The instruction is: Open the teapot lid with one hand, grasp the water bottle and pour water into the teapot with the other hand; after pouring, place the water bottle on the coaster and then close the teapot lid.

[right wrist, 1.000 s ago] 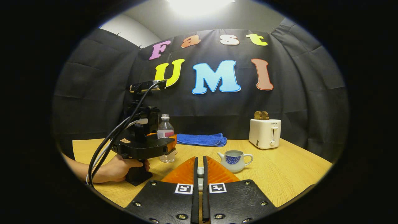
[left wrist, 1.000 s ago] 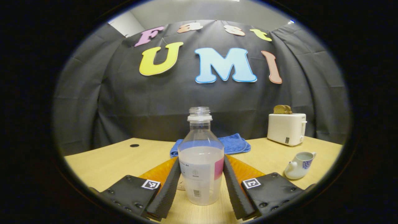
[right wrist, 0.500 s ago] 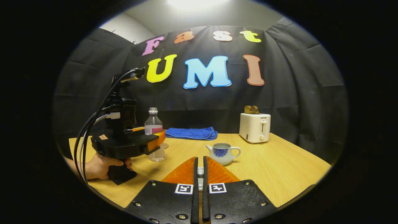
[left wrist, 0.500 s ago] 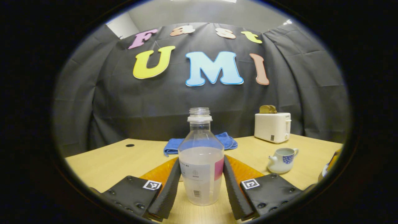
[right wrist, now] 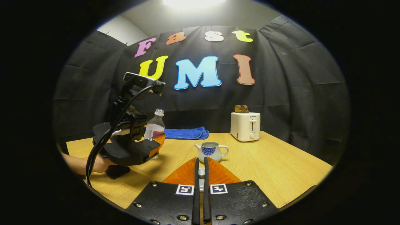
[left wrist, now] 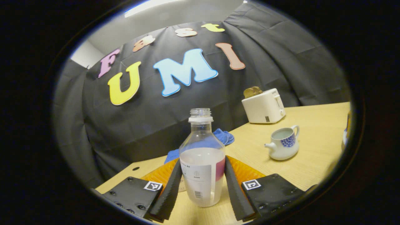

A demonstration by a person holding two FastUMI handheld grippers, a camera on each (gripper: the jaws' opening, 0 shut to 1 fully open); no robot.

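Note:
A clear uncapped water bottle (left wrist: 202, 162), about half full, is clamped between the fingers of my left gripper (left wrist: 202, 163). It is lifted off the table and leans toward the teapot. In the right gripper view the same bottle (right wrist: 154, 126) and left gripper (right wrist: 137, 147) hang left of the teapot, held by a hand. The white teapot with blue pattern (left wrist: 282, 147) (right wrist: 211, 151) stands lidless on the table, with liquid inside. My right gripper (right wrist: 201, 161) is shut on a small white piece, the teapot lid (right wrist: 202, 172), in front of the teapot.
A white toaster (right wrist: 245, 126) with bread in it stands at the back right of the wooden table (right wrist: 281, 168). A folded blue towel (right wrist: 186, 133) lies at the back by the black cloth wall. A cable (right wrist: 103, 143) trails from the left gripper.
My left gripper has raised the bottle off the table and tilted it toward the teapot. The right gripper stays shut and has drifted slightly, so the teapot sits more centred.

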